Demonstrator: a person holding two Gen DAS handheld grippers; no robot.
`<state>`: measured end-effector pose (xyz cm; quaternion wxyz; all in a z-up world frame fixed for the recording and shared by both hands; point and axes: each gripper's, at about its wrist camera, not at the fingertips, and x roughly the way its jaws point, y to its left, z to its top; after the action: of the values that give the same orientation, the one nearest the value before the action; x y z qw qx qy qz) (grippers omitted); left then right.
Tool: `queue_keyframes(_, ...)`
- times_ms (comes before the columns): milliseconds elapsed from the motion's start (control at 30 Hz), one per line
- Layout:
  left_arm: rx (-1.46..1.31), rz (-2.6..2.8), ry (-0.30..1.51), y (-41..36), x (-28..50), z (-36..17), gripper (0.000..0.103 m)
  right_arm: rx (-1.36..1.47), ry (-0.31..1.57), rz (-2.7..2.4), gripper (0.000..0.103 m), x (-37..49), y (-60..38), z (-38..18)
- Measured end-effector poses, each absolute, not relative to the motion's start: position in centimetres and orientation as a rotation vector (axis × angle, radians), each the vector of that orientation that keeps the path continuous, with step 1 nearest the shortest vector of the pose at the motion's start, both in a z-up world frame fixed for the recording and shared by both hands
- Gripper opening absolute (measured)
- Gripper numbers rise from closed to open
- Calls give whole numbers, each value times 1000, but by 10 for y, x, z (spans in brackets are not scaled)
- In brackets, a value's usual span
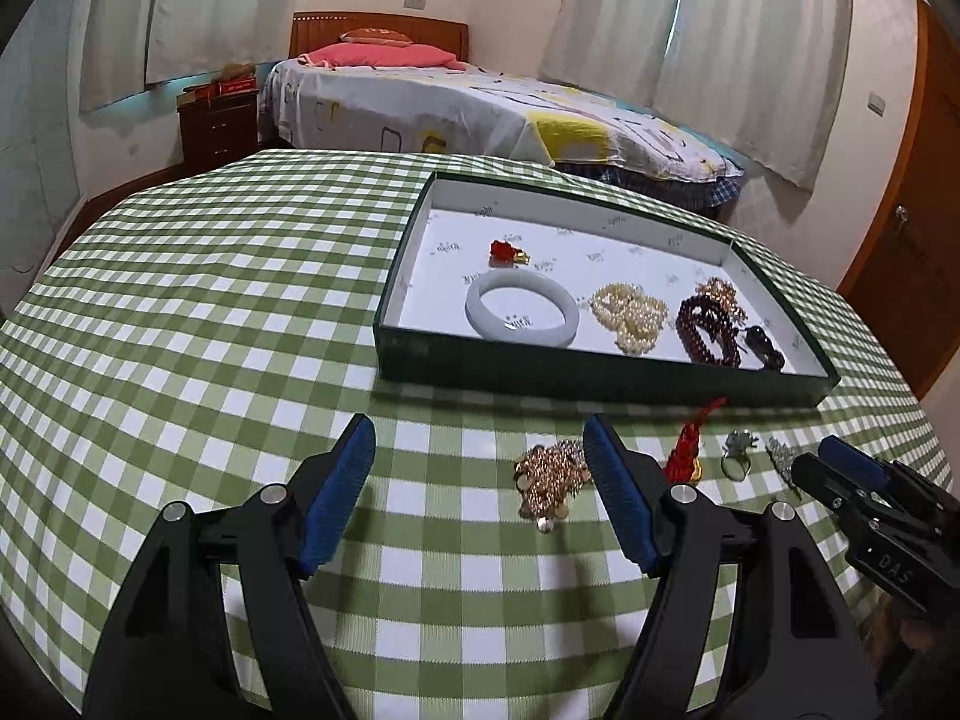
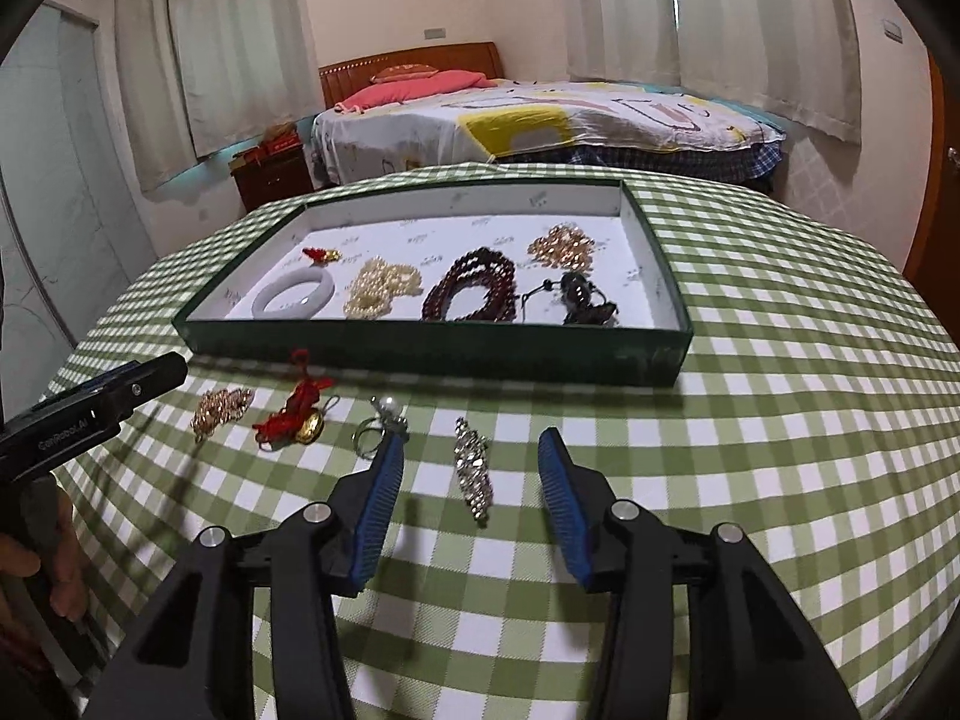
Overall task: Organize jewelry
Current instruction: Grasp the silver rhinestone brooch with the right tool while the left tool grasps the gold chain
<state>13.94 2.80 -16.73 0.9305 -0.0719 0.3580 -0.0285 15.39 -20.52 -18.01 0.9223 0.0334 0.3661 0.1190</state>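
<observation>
Both hand-held grippers hang open over the green-checked table (image 1: pixel 240 276): left hand-held gripper (image 1: pixel 480 456) beside a gold chain heap (image 1: pixel 549 477), right hand-held gripper (image 2: pixel 471 468) straddling a glittering rhinestone brooch (image 2: pixel 474 474). Farther off, a dark green shallow box (image 2: pixel 420 345) holds bracelets.

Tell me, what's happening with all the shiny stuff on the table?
A person holding two grippers is tidying jewelry into a green tray. A white bangle, pearls and dark red beads are already inside. Four pieces still lie on the checked cloth. The right gripper is open with a sparkly brooch between its fingers, not pinched. The left gripper is open beside a gold chain.
</observation>
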Motion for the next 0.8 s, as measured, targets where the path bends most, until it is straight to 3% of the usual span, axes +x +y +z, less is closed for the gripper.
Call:
queue_keyframes(300, -141, -63, 752, 24, 140, -175, 70, 59, 800, 241, 34, 162, -202, -190)
queue_keyframes(533, -128, -74, 759, 18, 143, -176, 70, 13, 804, 248, 12, 160, -196, -191)
queue_keyframes(700, -109, -92, 776, 9, 147, -178, 69, 15, 801, 246, 12, 158, -198, -191)
queue_keyframes(800, -102, -108, 791, 4, 150, -179, 63, 27, 802, 243, 12, 158, -202, -191)
